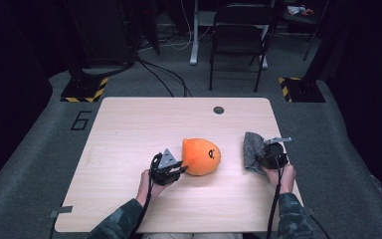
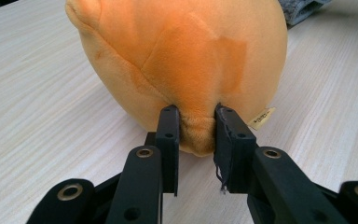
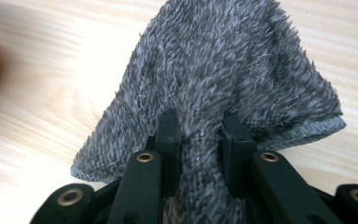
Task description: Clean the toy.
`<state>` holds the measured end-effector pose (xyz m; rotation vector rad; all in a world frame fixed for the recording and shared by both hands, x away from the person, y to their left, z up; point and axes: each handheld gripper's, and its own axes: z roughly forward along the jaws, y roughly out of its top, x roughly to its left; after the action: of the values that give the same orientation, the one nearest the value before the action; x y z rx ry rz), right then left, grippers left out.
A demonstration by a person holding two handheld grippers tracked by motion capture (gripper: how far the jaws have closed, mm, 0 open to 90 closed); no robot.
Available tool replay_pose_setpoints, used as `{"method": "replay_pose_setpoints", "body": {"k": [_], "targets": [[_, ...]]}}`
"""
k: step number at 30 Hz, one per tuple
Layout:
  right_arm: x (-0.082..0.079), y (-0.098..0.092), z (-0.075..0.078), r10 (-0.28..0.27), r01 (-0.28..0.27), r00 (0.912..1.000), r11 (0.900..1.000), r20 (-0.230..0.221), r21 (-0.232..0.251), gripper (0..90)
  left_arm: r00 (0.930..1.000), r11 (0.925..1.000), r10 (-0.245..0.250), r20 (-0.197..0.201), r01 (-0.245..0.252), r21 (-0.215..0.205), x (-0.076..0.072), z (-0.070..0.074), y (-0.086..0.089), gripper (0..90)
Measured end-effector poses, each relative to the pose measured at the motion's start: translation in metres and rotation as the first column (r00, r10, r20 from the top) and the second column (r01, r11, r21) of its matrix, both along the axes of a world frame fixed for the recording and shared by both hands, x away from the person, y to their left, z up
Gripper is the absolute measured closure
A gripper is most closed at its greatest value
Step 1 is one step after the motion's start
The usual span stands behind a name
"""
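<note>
Plush (image 2: 186, 60) fold pinched thinly by left tongs (image 2: 196, 130) might slip; right tongs (image 3: 200, 135) clamped grey cloth (image 3: 223, 70).

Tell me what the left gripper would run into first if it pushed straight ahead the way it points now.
The orange plush toy. The left gripper is already shut on a fold of it, so pushing on would press straight into the toy's body. The grey cloth lies beyond, likely off to one side.
</note>
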<state>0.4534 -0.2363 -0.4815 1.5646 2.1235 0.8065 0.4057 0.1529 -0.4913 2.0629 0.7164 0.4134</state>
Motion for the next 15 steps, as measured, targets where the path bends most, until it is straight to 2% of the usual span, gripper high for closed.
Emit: {"method": "replay_pose_setpoints", "body": {"k": [2,3,5,6,7,9,15], "targets": [[0.0,0.0,0.003,0.012,-0.012,0.9998,1.0,0.016,0.008,72.7,1.0,1.0,-0.002,0.003,0.002,-0.002,0.0,0.0,0.0,72.3],[-0.002,0.002,0.009,0.024,-0.025,0.9989,0.999,0.04,0.025,72.6,1.0,1.0,-0.002,0.002,0.002,-0.003,0.0,0.0,0.0,72.3],[-0.005,0.005,0.016,0.027,-0.03,0.998,0.998,0.057,0.052,72.7,1.0,1.0,-0.002,0.001,0.002,-0.006,0.0,0.0,-0.001,72.4],[-0.005,0.006,0.018,0.039,-0.043,0.9963,0.998,0.077,0.051,72.6,1.0,1.0,-0.002,0.001,0.002,-0.006,0.0,0.0,-0.001,72.4],[-0.007,0.007,0.021,0.044,-0.048,0.9962,0.997,0.075,0.057,72.5,1.0,1.0,-0.002,0.001,0.002,-0.007,0.0,0.001,-0.001,72.4],[-0.01,0.013,0.029,0.066,-0.073,0.9929,0.994,0.099,0.077,72.4,1.0,1.0,-0.004,0.004,0.004,-0.005,0.0,0.001,-0.001,72.4],[-0.016,0.031,0.044,0.121,-0.134,0.9836,0.987,0.134,0.092,72.1,0.9998,1.0,-0.004,0.021,0.004,-0.006,0.001,0.001,-0.002,72.4]]}}
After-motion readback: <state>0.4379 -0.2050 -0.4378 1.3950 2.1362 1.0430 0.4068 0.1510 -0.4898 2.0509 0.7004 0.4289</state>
